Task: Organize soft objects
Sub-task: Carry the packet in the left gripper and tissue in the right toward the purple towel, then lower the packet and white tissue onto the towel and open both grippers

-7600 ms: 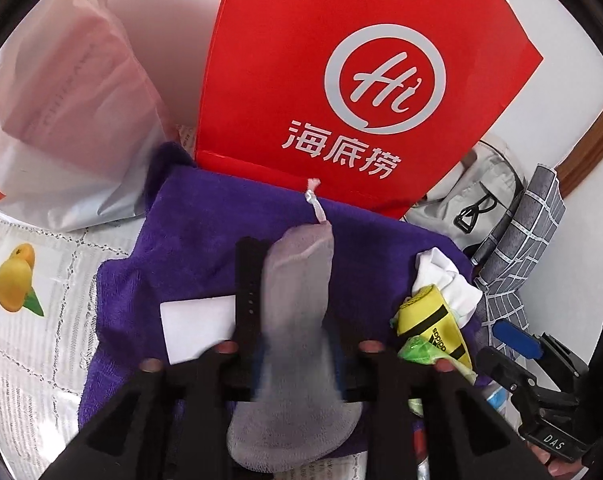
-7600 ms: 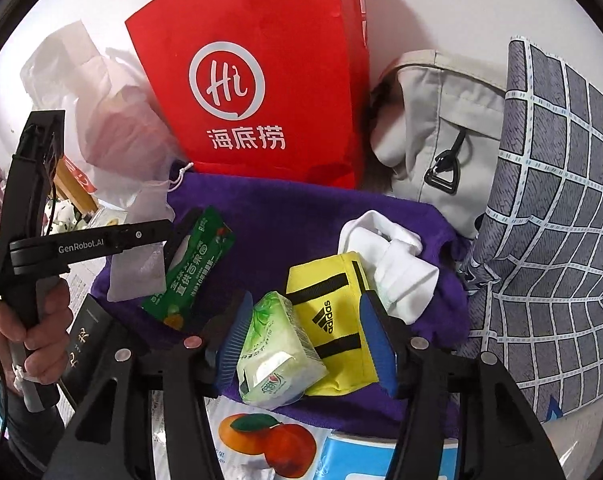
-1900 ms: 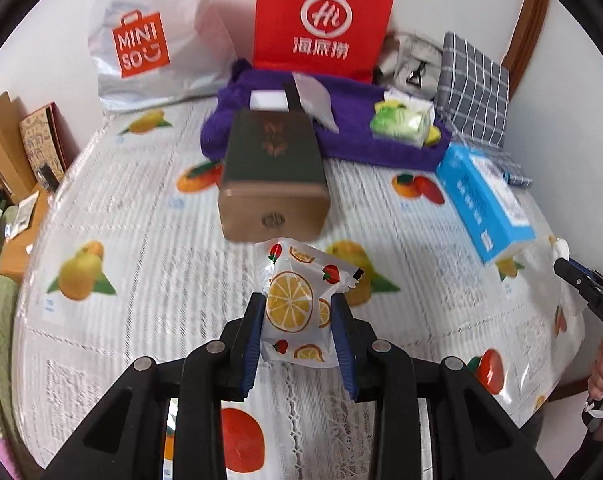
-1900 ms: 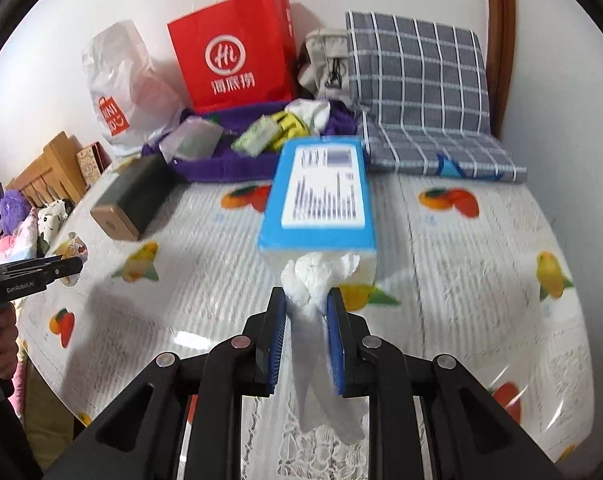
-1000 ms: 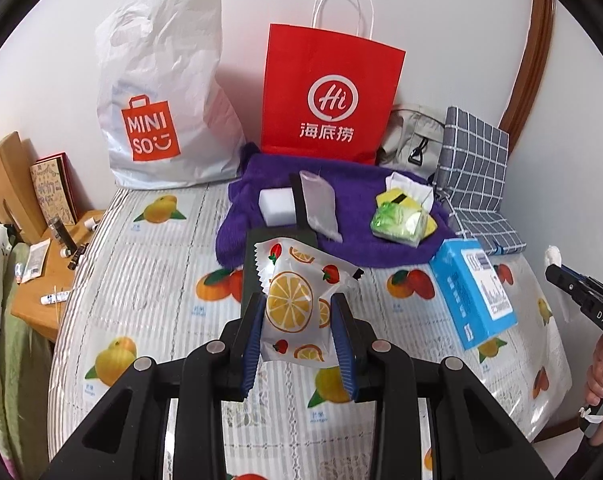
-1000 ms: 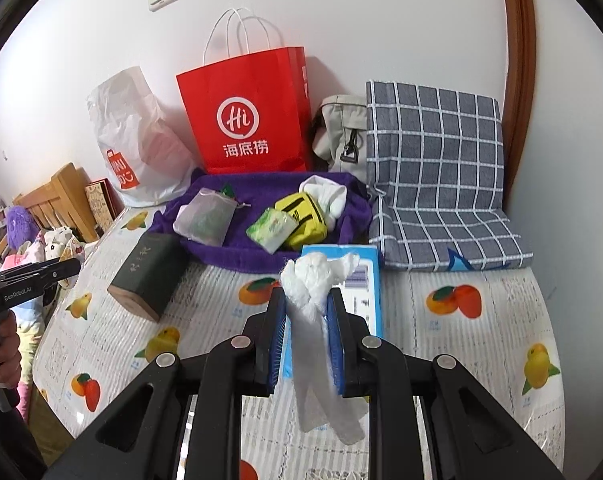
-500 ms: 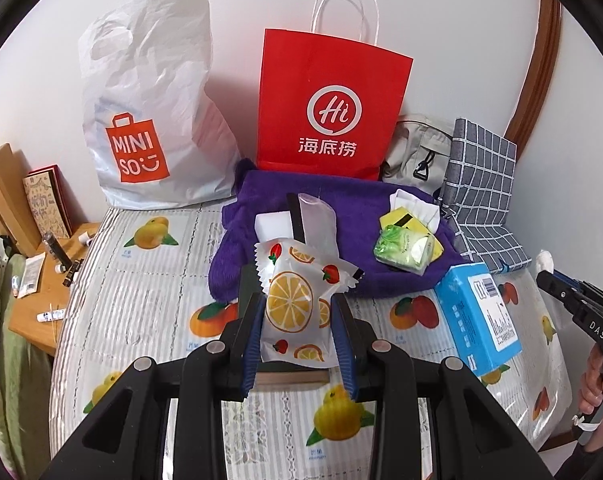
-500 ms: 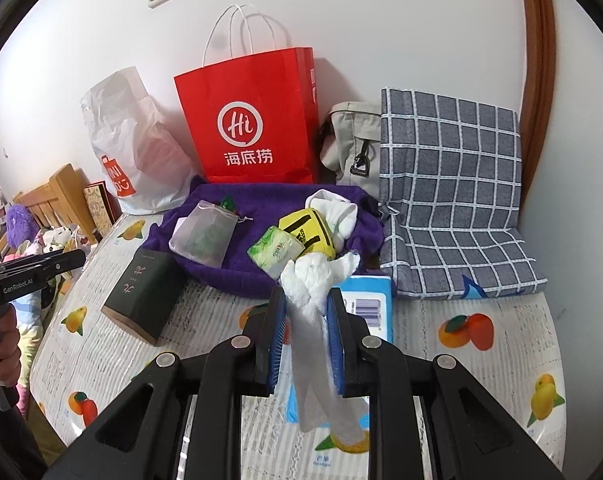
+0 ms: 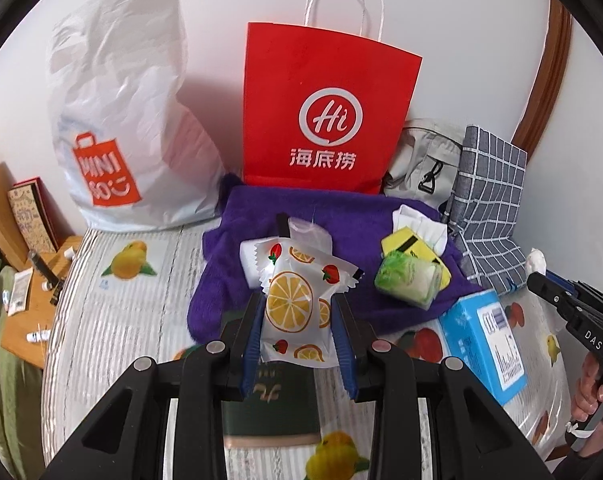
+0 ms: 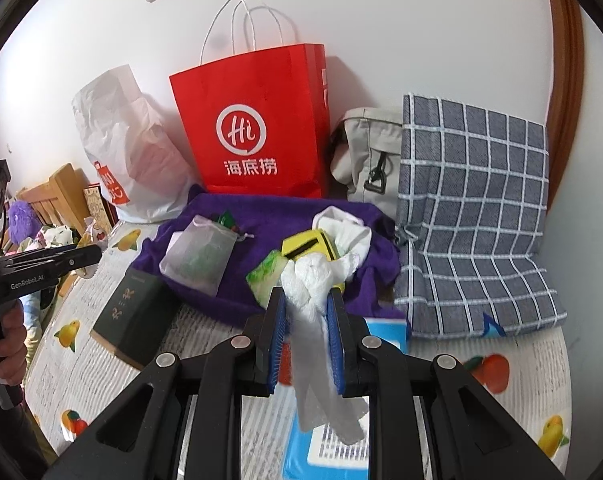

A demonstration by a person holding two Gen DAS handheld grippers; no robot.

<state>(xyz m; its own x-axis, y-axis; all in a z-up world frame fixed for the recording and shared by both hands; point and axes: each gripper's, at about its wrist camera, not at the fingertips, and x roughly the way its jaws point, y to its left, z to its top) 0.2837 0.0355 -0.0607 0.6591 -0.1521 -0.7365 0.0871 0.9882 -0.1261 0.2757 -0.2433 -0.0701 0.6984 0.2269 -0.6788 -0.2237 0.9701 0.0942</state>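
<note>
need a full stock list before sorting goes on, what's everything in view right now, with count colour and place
fruit-print snack packet: 1, white with orange slices, in left gripper
crumpled tissue: 1, white, in right gripper
fleece blanket: 1, purple, at back of table
paper carrier bag: 1, red, behind blanket
plastic shopping bag: 1, white and orange, left of red bag
mesh drawstring pouch: 1, translucent white, on blanket
tissue pack: 1, green and white, on blanket
striped pouch: 1, yellow and black, on blanket
box: 1, dark green, on tablecloth
tissue box: 1, blue, right of blanket
checked cushion: 1, grey
backpack: 1, beige
left gripper: shut on packet
right gripper: shut on tissue
</note>
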